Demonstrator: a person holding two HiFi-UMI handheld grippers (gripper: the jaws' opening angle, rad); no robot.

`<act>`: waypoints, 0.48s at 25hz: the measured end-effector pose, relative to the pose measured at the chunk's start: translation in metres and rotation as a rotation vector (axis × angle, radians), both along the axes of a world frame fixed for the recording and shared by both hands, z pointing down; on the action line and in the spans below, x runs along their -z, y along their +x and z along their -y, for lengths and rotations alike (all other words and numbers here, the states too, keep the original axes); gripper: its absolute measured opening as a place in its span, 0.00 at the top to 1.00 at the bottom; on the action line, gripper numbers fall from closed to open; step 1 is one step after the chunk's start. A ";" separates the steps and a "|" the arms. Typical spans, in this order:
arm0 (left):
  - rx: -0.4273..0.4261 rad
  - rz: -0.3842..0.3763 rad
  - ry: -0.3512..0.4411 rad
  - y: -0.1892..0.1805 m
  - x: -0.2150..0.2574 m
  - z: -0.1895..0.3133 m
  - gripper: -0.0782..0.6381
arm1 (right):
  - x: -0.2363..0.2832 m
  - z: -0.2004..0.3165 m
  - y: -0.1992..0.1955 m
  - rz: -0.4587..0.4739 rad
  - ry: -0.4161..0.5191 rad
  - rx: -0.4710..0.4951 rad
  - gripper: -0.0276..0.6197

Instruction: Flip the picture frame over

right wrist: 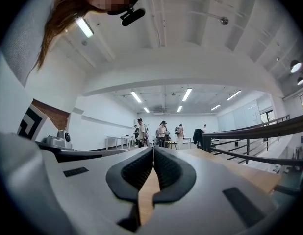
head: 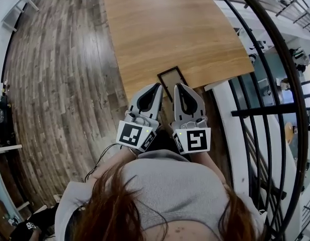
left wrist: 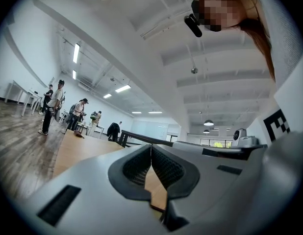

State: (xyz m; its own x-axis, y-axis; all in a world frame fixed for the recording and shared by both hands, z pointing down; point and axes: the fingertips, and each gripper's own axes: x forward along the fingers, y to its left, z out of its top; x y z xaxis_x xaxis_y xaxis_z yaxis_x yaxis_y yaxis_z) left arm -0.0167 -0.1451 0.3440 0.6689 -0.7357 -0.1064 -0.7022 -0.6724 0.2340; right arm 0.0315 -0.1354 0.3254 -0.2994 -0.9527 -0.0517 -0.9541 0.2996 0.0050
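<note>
Left gripper (head: 158,88): 2 jaws shut tip to tip, nothing between them, tip just beside the picture frame's left side. Picture frame (head: 171,78): flat at the near edge of the wooden table (head: 170,29), toward the near right corner, long axis running from that edge toward the far edge, far end leaning slightly left, near end hidden behind the grippers. Right gripper (head: 178,88): 2 jaws pressed together, empty, tip at the frame's right side.

The left claw (head: 158,87) and right claw (head: 178,87) sit side by side at the near edge of the counter (head: 170,29), both shut tight and empty.
</note>
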 end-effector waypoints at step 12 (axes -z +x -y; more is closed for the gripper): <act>0.033 0.004 -0.121 0.012 -0.045 -0.019 0.88 | -0.108 -0.002 0.053 0.127 -0.283 0.002 0.93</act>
